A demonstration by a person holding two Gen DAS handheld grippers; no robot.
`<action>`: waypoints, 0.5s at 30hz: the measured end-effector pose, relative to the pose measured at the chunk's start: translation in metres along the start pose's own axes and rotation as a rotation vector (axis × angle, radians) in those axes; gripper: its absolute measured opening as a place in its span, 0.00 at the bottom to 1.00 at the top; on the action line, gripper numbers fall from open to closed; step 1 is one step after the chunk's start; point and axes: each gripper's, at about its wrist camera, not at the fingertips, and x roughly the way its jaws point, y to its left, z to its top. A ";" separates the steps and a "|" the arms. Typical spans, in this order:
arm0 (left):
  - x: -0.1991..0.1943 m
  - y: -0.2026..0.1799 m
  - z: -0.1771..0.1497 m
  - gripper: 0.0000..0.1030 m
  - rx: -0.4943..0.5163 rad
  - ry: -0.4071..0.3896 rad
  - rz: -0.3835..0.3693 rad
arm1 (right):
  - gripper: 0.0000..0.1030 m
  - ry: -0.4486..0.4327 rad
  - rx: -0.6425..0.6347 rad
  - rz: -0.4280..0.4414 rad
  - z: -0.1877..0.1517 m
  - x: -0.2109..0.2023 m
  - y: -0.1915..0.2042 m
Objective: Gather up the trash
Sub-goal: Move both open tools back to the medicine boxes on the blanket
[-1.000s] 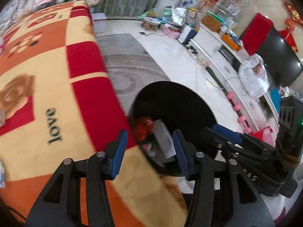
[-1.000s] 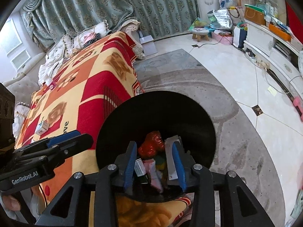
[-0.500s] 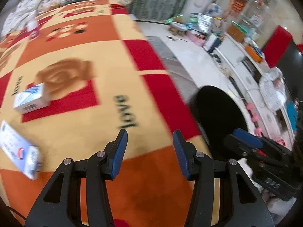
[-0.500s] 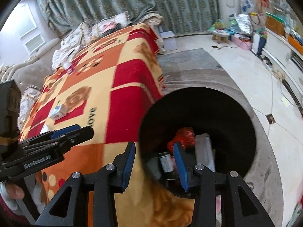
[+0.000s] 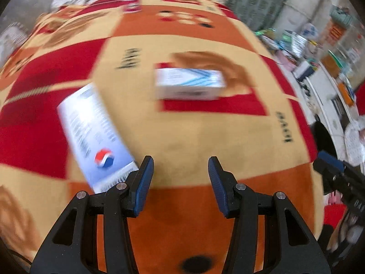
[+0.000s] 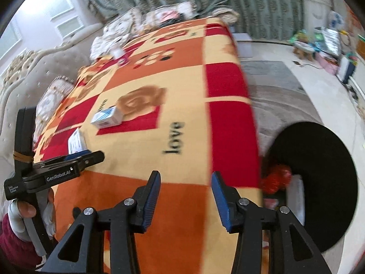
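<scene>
Bin [image 6: 319, 182] now off right, red trash [image 6: 275, 179] inside.

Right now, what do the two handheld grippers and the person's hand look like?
Both the left gripper and the right gripper have black plastic triangular frames with silver screws and ribbed blue finger pads. Seen from the right wrist camera, the left one carries white "GenRobot.AI" lettering and a tan band around its black upright part. The left hand wears a white glove and dark red sleeve.
</scene>
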 end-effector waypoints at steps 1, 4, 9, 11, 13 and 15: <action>-0.006 0.014 -0.004 0.47 -0.014 -0.003 0.012 | 0.46 0.010 -0.019 0.017 0.003 0.006 0.010; -0.027 0.048 -0.014 0.46 -0.055 -0.022 0.026 | 0.53 0.032 -0.059 0.062 0.012 0.024 0.034; -0.061 0.078 -0.019 0.47 -0.105 -0.066 0.006 | 0.60 0.061 -0.182 0.115 0.035 0.059 0.080; -0.068 0.088 -0.018 0.47 -0.112 -0.076 0.003 | 0.64 0.065 -0.266 0.123 0.051 0.075 0.102; -0.072 0.094 -0.016 0.51 -0.114 -0.086 0.000 | 0.65 0.066 -0.335 0.130 0.065 0.087 0.118; -0.068 0.102 -0.011 0.52 -0.117 -0.087 0.011 | 0.68 0.055 -0.414 0.107 0.078 0.096 0.134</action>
